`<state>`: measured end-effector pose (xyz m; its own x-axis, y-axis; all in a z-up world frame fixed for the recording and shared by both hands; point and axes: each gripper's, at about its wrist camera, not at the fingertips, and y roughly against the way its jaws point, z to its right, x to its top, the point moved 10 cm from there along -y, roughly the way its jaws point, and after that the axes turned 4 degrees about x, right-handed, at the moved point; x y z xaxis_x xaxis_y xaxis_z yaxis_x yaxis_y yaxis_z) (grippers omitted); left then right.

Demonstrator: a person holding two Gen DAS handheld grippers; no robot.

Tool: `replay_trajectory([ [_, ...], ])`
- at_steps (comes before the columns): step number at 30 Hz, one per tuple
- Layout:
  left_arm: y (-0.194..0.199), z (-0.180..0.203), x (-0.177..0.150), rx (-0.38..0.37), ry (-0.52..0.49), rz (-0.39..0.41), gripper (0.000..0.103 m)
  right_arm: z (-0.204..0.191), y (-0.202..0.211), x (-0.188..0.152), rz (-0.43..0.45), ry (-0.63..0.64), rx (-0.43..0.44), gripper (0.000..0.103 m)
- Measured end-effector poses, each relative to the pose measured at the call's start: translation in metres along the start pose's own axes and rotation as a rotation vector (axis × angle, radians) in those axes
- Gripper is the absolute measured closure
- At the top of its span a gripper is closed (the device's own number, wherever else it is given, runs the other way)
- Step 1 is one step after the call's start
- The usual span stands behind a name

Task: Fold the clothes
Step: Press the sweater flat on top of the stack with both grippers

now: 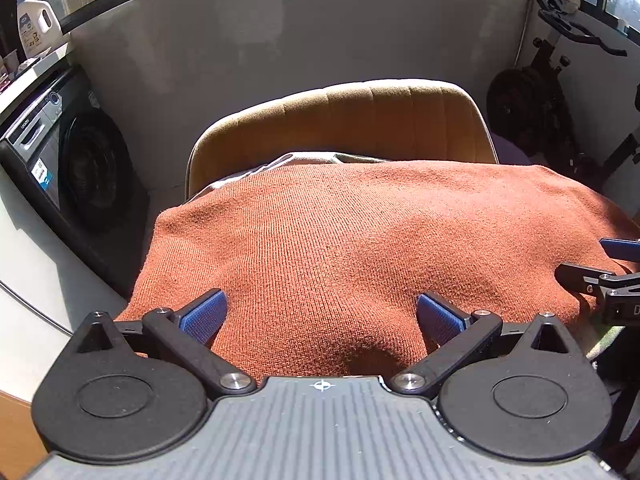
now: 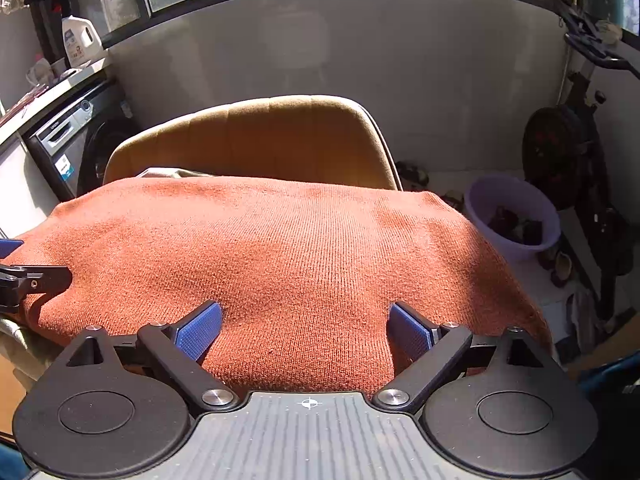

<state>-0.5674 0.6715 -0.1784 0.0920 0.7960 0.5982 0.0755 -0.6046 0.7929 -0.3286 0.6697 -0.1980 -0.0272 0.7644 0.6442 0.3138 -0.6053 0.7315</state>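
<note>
A rust-orange knitted garment [image 1: 340, 232] lies spread flat over the seat of a tan chair [image 1: 360, 120], and its near edge reaches both cameras. My left gripper [image 1: 322, 310] hovers over that near edge with its blue pads wide apart and only the flat knit between them. My right gripper [image 2: 304, 318] stands the same way over the garment [image 2: 280, 248], open and gripping nothing. The right gripper's fingers [image 1: 580, 276] show at the right edge of the left wrist view. The left gripper's fingers [image 2: 40, 276] show at the left edge of the right wrist view.
A pale grey cloth [image 1: 280, 162] peeks out behind the orange garment, against the chair back [image 2: 260, 136]. A washing machine [image 1: 60, 160] stands to the left and an exercise bike [image 2: 580, 152] to the right. A purple basin [image 2: 516, 216] sits on the floor.
</note>
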Motion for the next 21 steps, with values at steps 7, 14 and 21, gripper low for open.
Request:
replay_trajectory([
  [7,-0.0023,0.0037,-0.0033,0.029,-0.016,-0.006,0.0,0.0043,-0.005,-0.0041,-0.012,-0.02,-0.002,0.002],
  [14,-0.0018,0.0042,-0.006,0.037,-0.008,0.0,0.0,0.005,-0.0061,-0.0064,-0.005,-0.035,0.019,0.001],
  [21,-0.0016,0.0063,-0.0081,0.053,-0.002,0.012,0.0,0.0076,-0.0071,-0.0057,0.003,-0.045,0.023,0.001],
])
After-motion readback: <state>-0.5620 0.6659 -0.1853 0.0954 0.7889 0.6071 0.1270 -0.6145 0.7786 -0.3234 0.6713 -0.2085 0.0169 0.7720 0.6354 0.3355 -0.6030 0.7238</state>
